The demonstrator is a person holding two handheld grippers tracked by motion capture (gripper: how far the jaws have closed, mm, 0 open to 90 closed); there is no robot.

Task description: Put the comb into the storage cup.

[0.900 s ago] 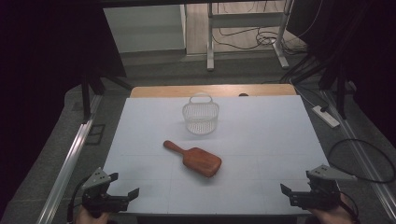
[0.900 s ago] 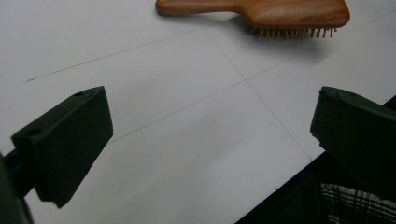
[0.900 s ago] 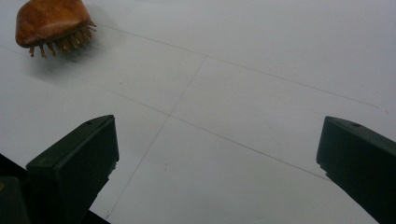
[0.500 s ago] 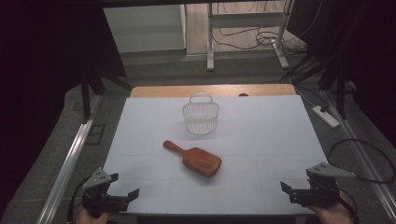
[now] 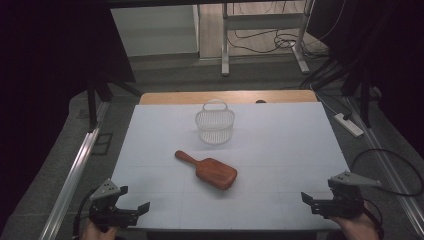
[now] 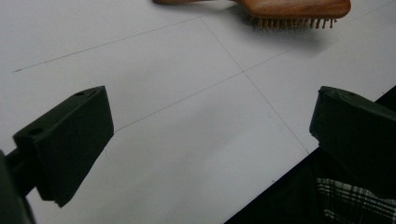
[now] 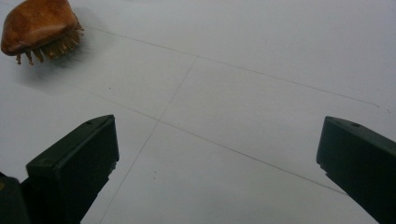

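No change since the prior frames: left tongs [image 5: 134, 210] and right tongs [image 5: 312, 201] released, idle at counter [image 5: 280, 145] edge; hairbrush [image 5: 209, 170] untouched.

In the left gripper view, the wooden hairbrush [image 6: 280, 8] is cut off by the top edge, so its back and most of its handle are out of frame. In the right gripper view, its handle is lost past the upper left corner. In the high view, the person's hands run off the bottom edge.
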